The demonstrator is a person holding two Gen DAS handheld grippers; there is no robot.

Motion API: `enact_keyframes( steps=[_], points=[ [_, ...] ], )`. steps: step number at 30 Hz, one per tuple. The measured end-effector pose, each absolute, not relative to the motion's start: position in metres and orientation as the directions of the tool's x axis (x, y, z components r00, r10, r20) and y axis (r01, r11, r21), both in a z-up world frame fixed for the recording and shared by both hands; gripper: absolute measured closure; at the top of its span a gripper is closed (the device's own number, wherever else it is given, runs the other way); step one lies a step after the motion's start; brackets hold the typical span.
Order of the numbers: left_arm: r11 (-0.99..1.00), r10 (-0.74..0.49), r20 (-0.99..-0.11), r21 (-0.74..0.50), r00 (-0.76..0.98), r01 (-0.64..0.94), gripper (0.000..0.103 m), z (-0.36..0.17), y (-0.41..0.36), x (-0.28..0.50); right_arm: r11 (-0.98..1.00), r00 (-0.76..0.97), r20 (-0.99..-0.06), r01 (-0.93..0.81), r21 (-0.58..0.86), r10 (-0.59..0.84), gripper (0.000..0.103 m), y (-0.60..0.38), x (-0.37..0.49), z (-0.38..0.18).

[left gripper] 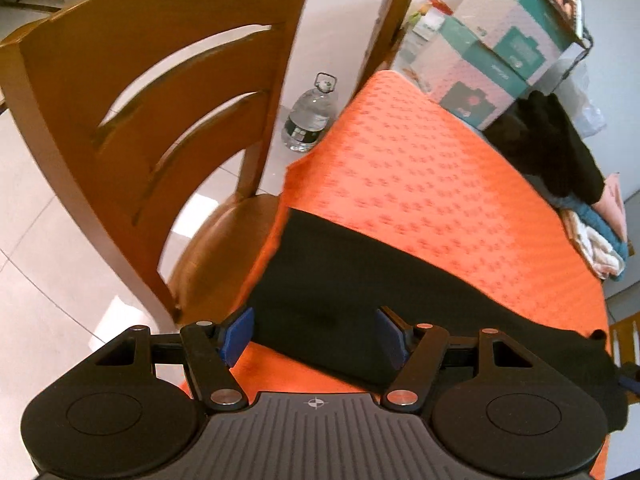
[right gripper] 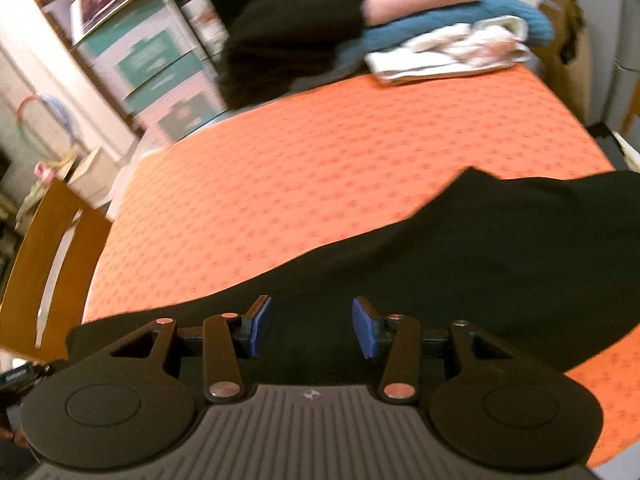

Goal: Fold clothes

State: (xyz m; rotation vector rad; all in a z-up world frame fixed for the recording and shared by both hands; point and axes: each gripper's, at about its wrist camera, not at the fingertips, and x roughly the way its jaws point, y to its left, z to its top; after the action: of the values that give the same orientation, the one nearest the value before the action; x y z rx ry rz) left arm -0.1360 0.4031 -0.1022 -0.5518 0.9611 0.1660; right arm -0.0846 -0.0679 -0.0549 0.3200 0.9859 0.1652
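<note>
Through the left wrist camera I see my left gripper (left gripper: 316, 334) with its blue pads standing well apart and nothing pinched between them. Just ahead of and beneath the fingers lies the black garment (left gripper: 360, 292), stretched as a long band across the near edge of the orange tablecloth (left gripper: 420, 168). A wooden chair (left gripper: 132, 120) stands to the left of the fingers, a water bottle (left gripper: 310, 120) on the floor beyond it. Far ahead to the right sits a pile of other clothes (left gripper: 560, 148).

Through the right wrist camera, my right gripper (right gripper: 312, 330) is partly open, its pads clear of the cloth, holding nothing. The black garment (right gripper: 460, 248) lies directly under the fingers and runs off to the right, its far edge wavy and uneven. Beyond it, at the far side of the cloth, are the stacked clothes (right gripper: 440, 24).

I judge this garment laid out but not yet neatly folded; both ends must be gripped next, and the pile looks unsorted.
</note>
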Motion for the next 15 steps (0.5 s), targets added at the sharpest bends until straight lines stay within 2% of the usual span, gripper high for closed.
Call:
enact_keyframes(
  steps=[5,8,10,12,13,15],
  points=[
    [0.827,-0.166,-0.826,-0.414,0.538,-0.381,0.036,-0.121,0.429,-0.134,0.938,0.526,-0.791,-0.04,0.344,0.312,0.053,-0.03,-0.084,-0.057],
    [0.809,-0.22,-0.826,-0.452,0.52,-0.376,0.041,-0.132,0.435,-0.131,0.938,0.518,-0.792,-0.064,0.341,0.323,0.053,-0.009,-0.083,-0.057],
    [0.805,-0.245,-0.817,-0.472,0.522,-0.36,0.049,-0.135,0.437,-0.13,0.937,0.518,-0.79,-0.079,0.34,0.33,0.053,0.003,-0.084,-0.056],
    [0.803,-0.27,-0.804,-0.491,0.53,-0.337,0.064,-0.134,0.436,-0.13,0.936,0.517,-0.788,-0.089,0.34,0.335,0.053,0.01,-0.084,-0.056],
    [0.802,-0.282,-0.798,-0.501,0.533,-0.325,0.068,-0.133,0.436,-0.129,0.936,0.516,-0.788,-0.09,0.34,0.336,0.053,0.013,-0.083,-0.056],
    [0.815,-0.282,-0.794,-0.494,0.539,-0.301,0.088,-0.128,0.434,-0.129,0.935,0.514,-0.788,-0.092,0.341,0.338,0.053,0.018,-0.084,-0.057]
  ],
)
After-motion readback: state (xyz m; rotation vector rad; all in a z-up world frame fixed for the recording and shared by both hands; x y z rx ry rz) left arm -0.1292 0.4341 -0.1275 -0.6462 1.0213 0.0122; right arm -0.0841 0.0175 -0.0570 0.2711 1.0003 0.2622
